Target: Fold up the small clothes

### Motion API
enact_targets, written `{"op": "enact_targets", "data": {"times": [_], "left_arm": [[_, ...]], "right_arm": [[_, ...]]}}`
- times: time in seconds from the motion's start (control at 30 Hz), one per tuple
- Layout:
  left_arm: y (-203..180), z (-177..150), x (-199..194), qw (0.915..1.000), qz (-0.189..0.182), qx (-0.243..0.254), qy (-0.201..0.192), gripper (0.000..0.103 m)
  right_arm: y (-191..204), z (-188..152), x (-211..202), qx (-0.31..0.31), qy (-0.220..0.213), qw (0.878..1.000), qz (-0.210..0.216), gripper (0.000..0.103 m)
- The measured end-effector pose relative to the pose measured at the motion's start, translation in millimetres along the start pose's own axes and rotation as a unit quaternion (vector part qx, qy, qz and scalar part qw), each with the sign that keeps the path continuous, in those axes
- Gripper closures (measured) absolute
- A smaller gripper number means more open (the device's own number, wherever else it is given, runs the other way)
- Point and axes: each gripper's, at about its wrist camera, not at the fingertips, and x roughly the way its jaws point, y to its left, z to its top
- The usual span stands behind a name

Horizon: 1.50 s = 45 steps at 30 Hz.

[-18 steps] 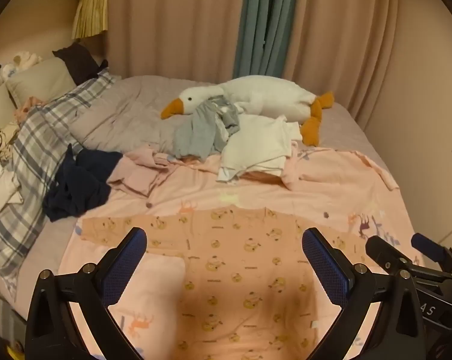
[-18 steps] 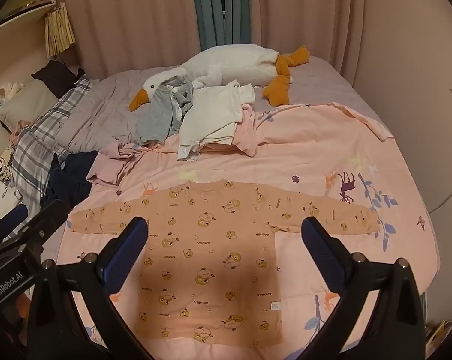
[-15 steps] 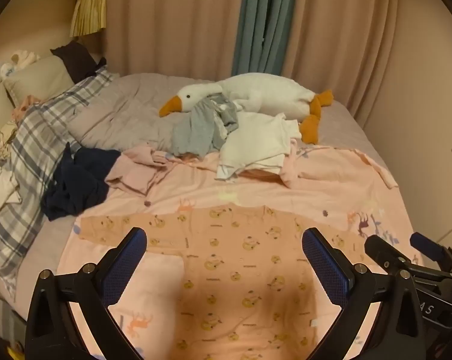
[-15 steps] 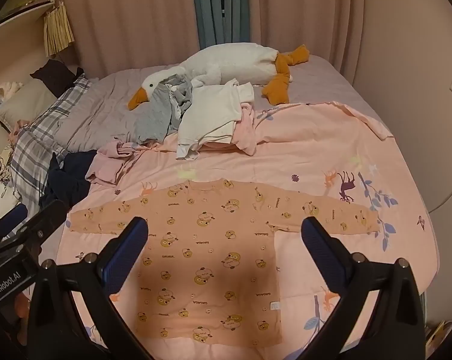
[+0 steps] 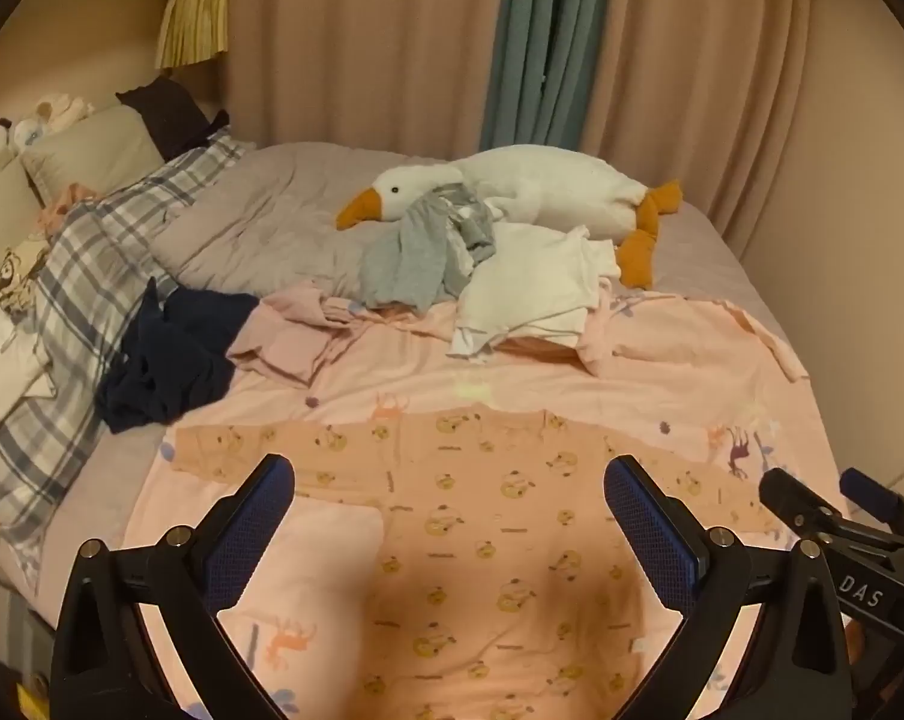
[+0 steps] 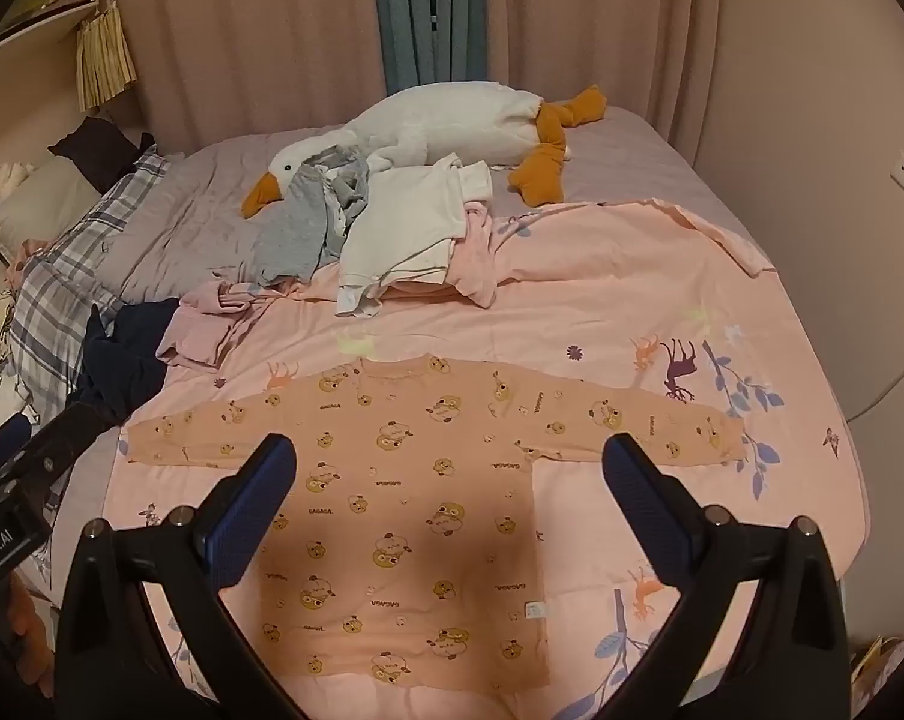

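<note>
A small orange long-sleeved shirt (image 6: 416, 492) printed with cartoon animals lies flat on the pink bed sheet (image 6: 662, 300), both sleeves spread out sideways. The left wrist view shows the same shirt (image 5: 482, 516) from its left side. My left gripper (image 5: 449, 480) hovers above the shirt, wide open and holding nothing. Likewise my right gripper (image 6: 449, 462) hangs over the shirt's body, jaws wide apart and empty. The right gripper's frame (image 5: 854, 540) shows at the right edge of the left view, and the left gripper's frame (image 6: 14, 492) shows at the left edge of the right view.
Further back lie a heap of clothes: a grey garment (image 6: 308, 222), a white one (image 6: 410, 222), a pale pink one (image 6: 206, 330) and a dark navy one (image 6: 122, 360). A plush goose (image 6: 452, 120) rests behind them. Plaid bedding (image 5: 74, 312) and pillows line the left side.
Both views have shifted only slightly; the scene sits a touch higher in frame. The shirt lies as before and both grippers stay open.
</note>
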Motion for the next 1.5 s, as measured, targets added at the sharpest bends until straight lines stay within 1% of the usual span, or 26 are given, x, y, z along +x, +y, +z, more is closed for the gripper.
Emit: {"op": "enact_targets", "data": {"times": [0.3, 0.37, 0.57, 0.67, 0.93, 1.03, 1.13, 1.3, 1.5], "left_arm": [[-3.9, -4.4, -1.7, 1.0, 0.001, 0.008, 0.003, 0.0], [-3.7, -4.8, -2.6, 1.0, 0.005, 0.008, -0.002, 0.0], [0.6, -3.7, -2.0, 1.0, -0.004, -0.002, 0.001, 0.0], [-0.3, -1.9, -2.3, 1.0, 0.003, 0.002, 0.001, 0.0], [-0.3, -1.4, -1.3, 1.0, 0.004, 0.002, 0.007, 0.002], [-0.1, -2.7, -0.5, 0.9999, 0.011, 0.002, 0.011, 0.002], [1.0, -3.6, -0.4, 0.9999, 0.007, -0.001, 0.015, 0.003], [2.4, -3.7, -3.5, 0.9999, 0.01, 0.0, 0.014, 0.003], [0.6, -3.9, -4.6, 0.9996, 0.021, -0.003, 0.016, 0.003]], "right_arm": [[-10.3, -3.5, -3.8, 0.015, 0.002, 1.0, -0.014, 0.001], [-10.4, -4.9, -4.3, 0.013, 0.003, 1.0, -0.012, 0.001], [-12.6, -2.4, -7.5, 0.006, 0.0, 1.0, -0.022, 0.001], [-12.9, -1.5, -9.5, 0.002, -0.005, 1.0, -0.029, 0.001], [-12.3, 0.3, -9.2, -0.005, -0.003, 1.0, -0.029, 0.001], [-10.4, -0.1, -9.7, -0.008, -0.003, 1.0, -0.03, 0.001], [-11.0, -0.2, -10.6, -0.006, -0.005, 0.999, -0.032, 0.001], [-13.4, 0.2, -12.3, 0.0, -0.008, 1.0, -0.029, 0.001], [-11.2, 1.0, -16.3, -0.006, -0.011, 0.999, -0.032, 0.001]]}}
